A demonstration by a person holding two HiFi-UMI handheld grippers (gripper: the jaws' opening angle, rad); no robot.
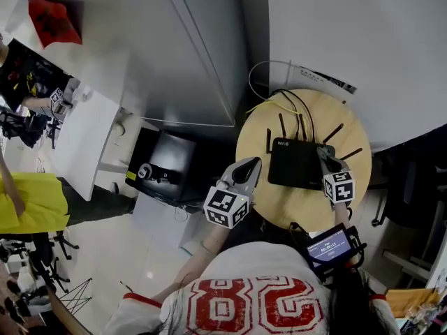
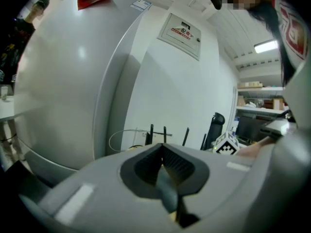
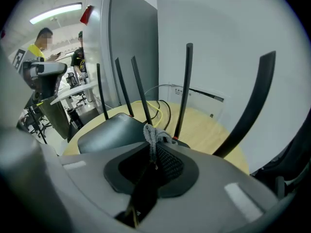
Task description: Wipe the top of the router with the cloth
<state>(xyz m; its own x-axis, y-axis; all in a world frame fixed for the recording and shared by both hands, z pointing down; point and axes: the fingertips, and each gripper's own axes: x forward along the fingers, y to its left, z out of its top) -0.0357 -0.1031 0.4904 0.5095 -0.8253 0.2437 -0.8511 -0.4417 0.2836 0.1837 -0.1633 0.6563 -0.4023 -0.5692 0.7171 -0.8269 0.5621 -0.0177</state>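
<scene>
Right gripper point(image 1: 325, 152): clenched on grey cloth point(image 3: 151, 134)
Left gripper point(image 1: 250, 165): closed, empty
Router point(image 1: 295, 162): lies crosswise, antennas upright
Hidden: most of the grey cloth

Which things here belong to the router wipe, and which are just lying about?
Job: router; cloth; right gripper, pinching the cloth.
Lying about: yellow cable; black cables; left gripper, shut and empty, beside the table.

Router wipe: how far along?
Done: the cloth is picked up and pinched in the right claw. In hand: that claw sits at the right edge of the router. Left: the wipe itself; nothing shows a pass across the top. The left claw is shut, empty, off to the router's left.
</scene>
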